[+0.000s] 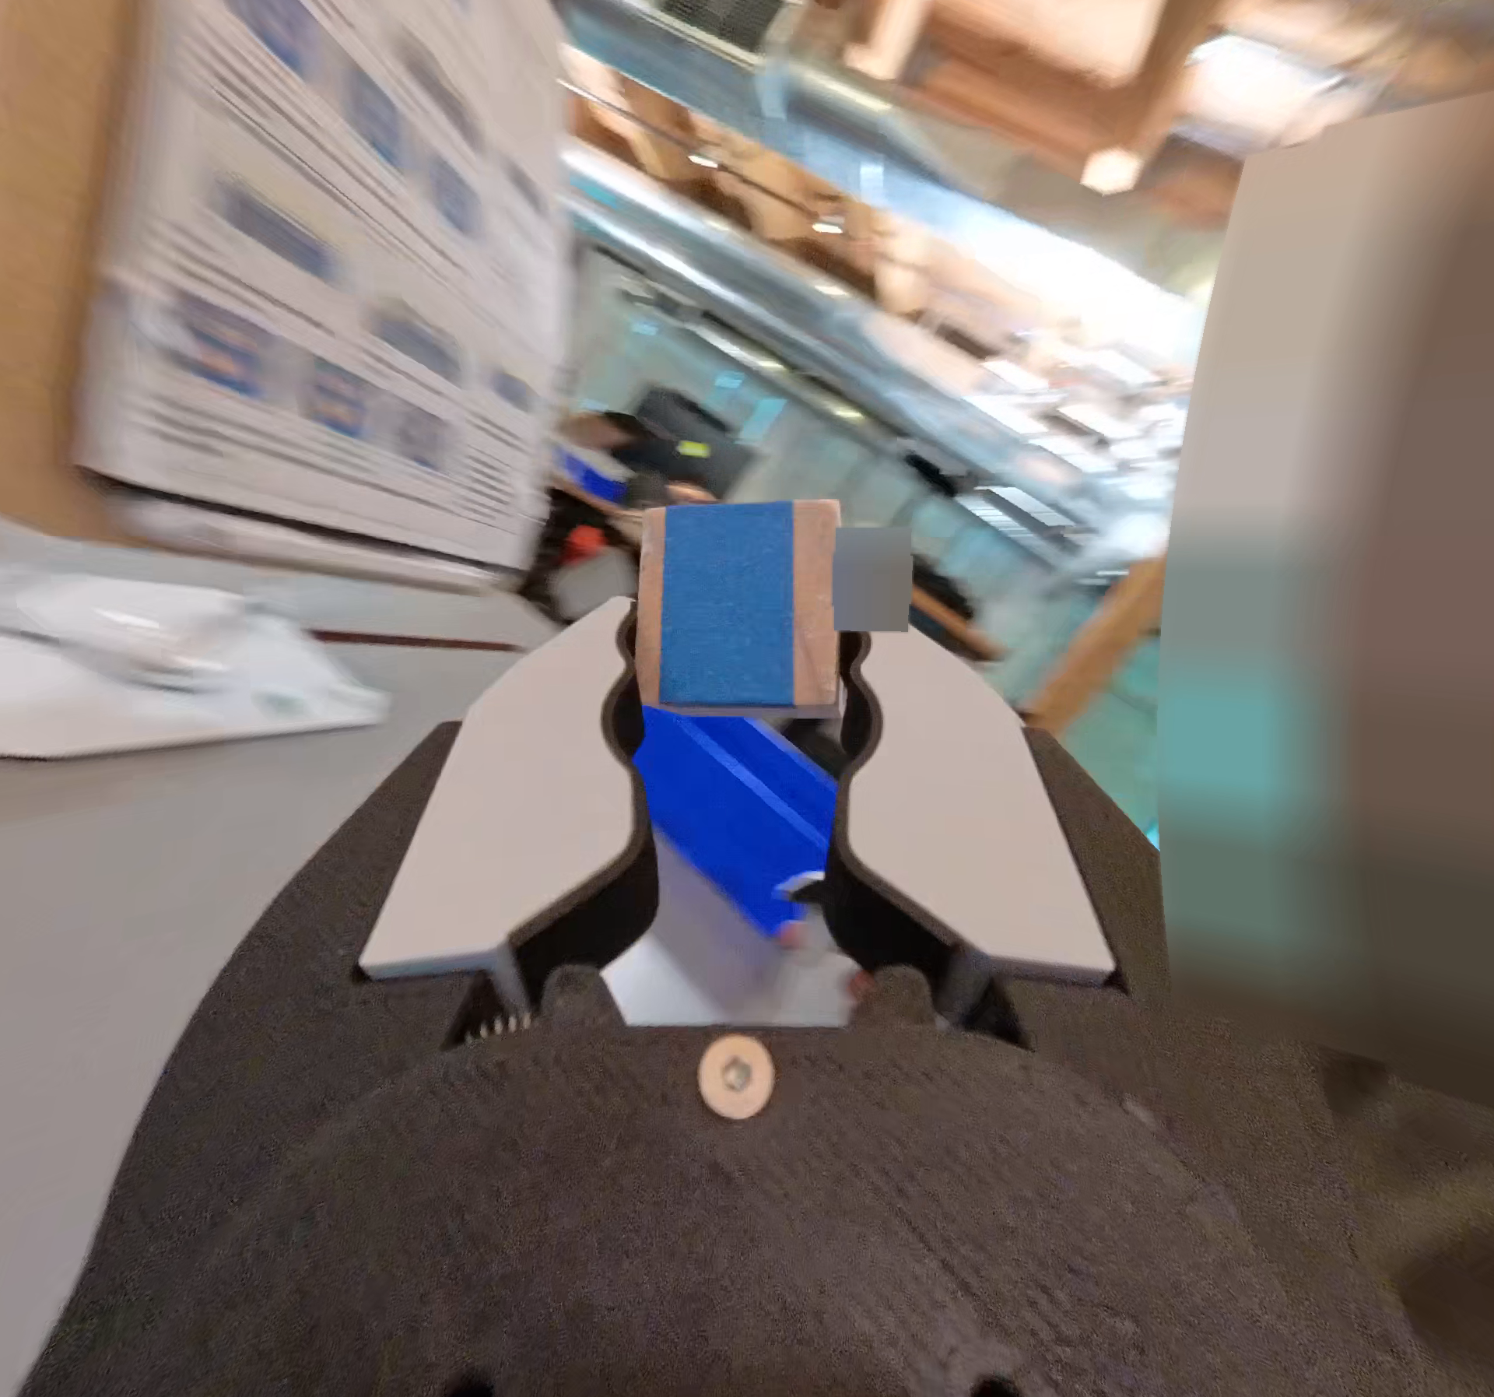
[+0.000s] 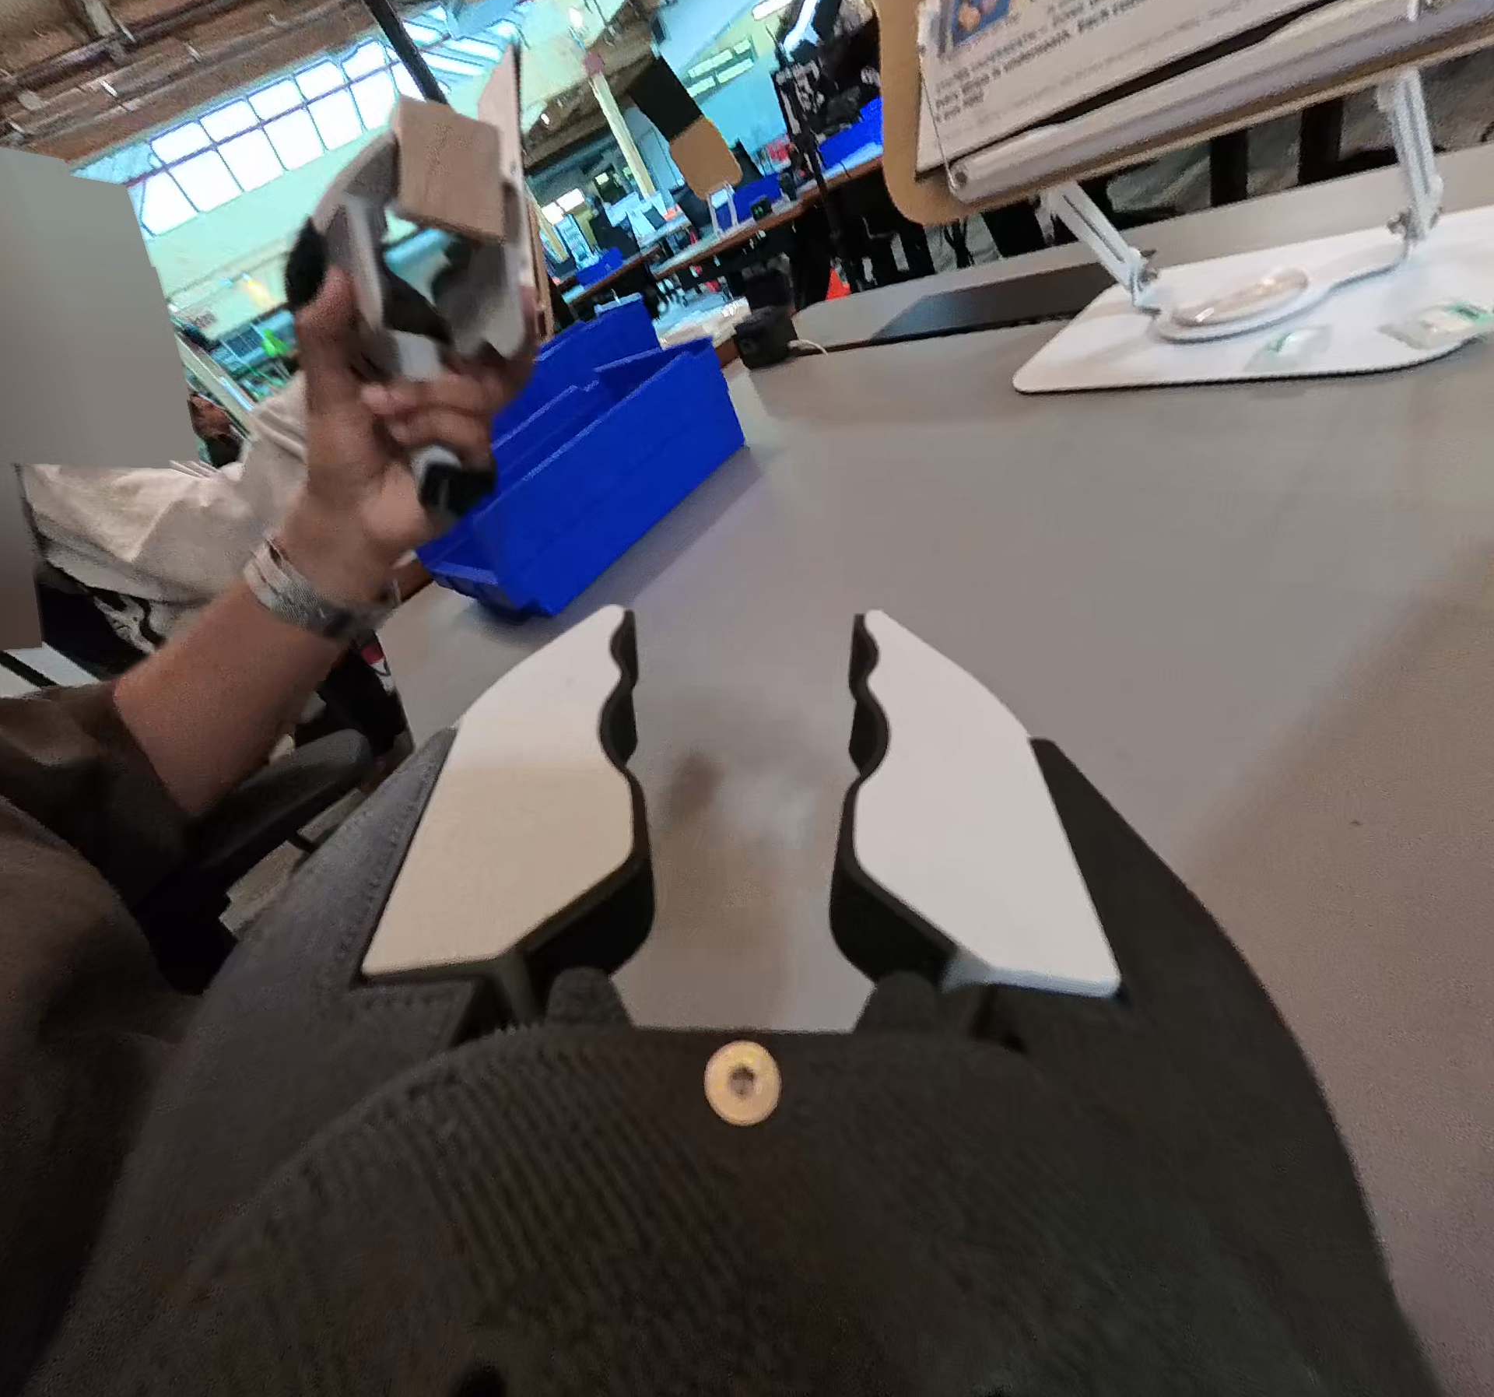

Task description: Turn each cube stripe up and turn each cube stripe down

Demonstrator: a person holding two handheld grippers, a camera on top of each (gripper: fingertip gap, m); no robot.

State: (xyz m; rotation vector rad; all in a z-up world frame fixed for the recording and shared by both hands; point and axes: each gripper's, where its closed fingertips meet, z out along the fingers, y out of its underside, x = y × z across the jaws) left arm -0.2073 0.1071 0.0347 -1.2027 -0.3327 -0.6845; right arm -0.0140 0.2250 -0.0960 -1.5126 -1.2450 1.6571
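My left gripper (image 1: 737,622) is shut on a wooden cube (image 1: 737,604) and holds it raised in the air; the cube's blue stripe faces the camera. In the right wrist view the same cube (image 2: 449,169) shows a plain wood face, held high at the upper left in the left gripper (image 2: 441,226) by a person's hand (image 2: 372,461). My right gripper (image 2: 742,630) is open and empty, low over the grey table (image 2: 1051,549). No other cube is in view.
A blue bin (image 2: 598,461) stands on the table's left side, below the raised cube; it also shows in the left wrist view (image 1: 736,816). A white stand (image 2: 1245,323) holding an instruction board (image 2: 1172,24) is at the back right. A small black object (image 2: 764,335) sits behind the bin.
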